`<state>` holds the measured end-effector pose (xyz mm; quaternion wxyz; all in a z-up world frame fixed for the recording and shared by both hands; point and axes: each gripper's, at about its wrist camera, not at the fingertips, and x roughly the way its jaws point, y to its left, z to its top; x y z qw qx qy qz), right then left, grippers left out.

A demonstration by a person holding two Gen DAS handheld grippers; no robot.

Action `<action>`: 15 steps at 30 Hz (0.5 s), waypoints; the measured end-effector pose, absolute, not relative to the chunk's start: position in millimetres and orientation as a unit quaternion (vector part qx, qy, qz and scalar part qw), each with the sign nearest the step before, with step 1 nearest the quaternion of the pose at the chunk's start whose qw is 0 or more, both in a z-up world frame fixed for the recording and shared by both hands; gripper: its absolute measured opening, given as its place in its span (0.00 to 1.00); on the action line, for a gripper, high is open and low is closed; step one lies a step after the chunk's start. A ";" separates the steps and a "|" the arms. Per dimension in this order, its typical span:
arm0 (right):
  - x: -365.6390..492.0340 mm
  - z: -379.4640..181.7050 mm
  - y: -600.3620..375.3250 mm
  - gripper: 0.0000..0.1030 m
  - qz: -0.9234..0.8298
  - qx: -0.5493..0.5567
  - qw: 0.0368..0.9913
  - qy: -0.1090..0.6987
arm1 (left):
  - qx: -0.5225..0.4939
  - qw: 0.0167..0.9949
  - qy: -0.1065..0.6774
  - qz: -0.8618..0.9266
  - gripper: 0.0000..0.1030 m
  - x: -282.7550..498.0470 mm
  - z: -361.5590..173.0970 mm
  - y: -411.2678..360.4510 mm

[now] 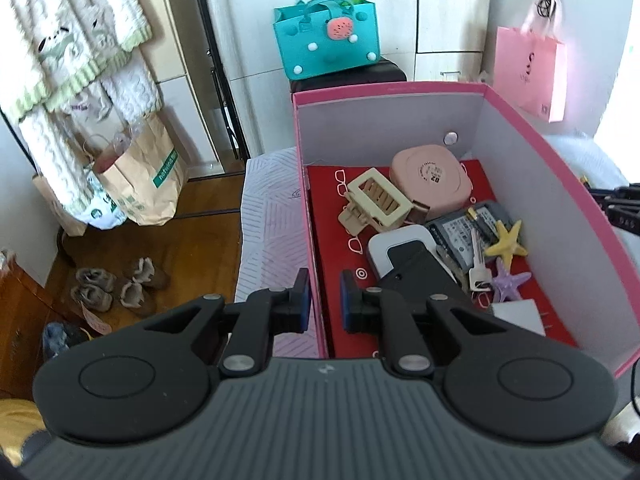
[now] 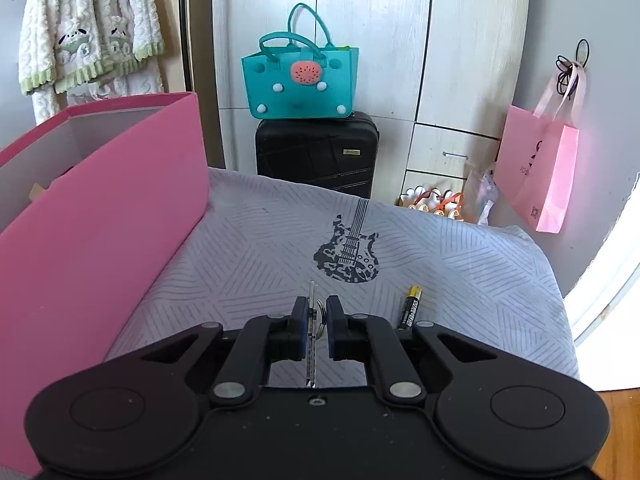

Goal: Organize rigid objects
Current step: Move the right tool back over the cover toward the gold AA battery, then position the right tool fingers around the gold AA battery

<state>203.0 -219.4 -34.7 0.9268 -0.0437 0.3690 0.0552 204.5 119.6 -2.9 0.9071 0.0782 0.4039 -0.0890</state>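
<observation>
My right gripper is pinched nearly closed on a thin clear plate with a metal ring, apparently a keychain tag, standing on edge on the grey guitar-print cloth. The ring sits between the pads while the plate lies against the left pad only, so the hold looks off-centre; on lifting, I judge the tag could swing on the ring or slip out flat onto the cloth.

An AA battery lies at my two o'clock, just beside the right finger, and a sideways sweep could set it rolling toward the cloth's edge. The pink box stands at my ten o'clock.

My left gripper is closed on that box's pink left wall, one pad outside and one inside. Inside lie a cream hair claw, a pink round-cornered case, a key and yellow and purple starfish. If this grip tugs as I carry the tag over, the light box could tilt or skid and shift its contents.
</observation>
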 end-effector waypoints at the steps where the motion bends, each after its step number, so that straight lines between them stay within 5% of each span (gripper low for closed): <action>1: 201.6 -32.6 -220.4 0.10 0.061 -0.035 0.927 0.368 | 0.081 0.907 0.404 -0.090 0.12 204.7 -2.8 119.1; 15: 184.8 3.6 -209.5 0.10 0.118 0.015 0.929 0.350 | 0.099 0.906 0.400 -0.096 0.12 203.4 -3.5 116.6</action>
